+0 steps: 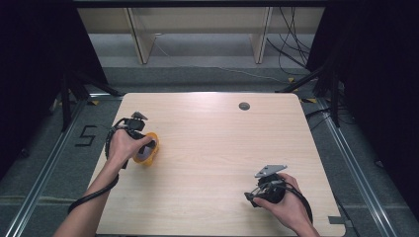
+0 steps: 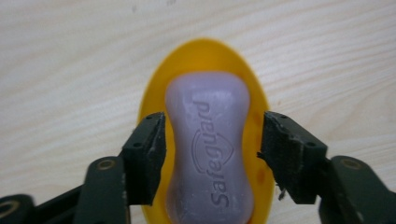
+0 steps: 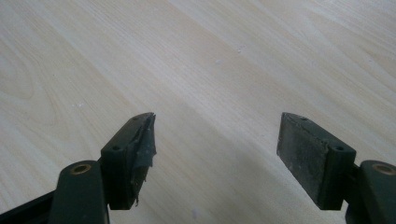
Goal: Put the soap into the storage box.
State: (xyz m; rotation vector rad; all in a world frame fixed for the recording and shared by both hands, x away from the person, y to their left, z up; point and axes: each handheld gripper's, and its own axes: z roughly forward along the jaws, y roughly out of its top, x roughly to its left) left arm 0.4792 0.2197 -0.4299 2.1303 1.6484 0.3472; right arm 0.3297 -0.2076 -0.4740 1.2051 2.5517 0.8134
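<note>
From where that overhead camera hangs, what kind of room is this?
Probably a lab recording station: a bare wooden table ringed by dark curtains, loose cables on the floor, and a person's hand-held grippers working a soap bar.

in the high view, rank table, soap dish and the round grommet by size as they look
1. table
2. soap dish, partly hidden by the left hand
3. grommet, smallest, though it lies farther from the camera

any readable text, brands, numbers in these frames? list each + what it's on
"Safeguard", embossed with a shield-shaped emblem on the purple soap bar, which lies in the yellow dish.
"5", marked in black on the grey floor left of the table.
No other text is visible.
</note>
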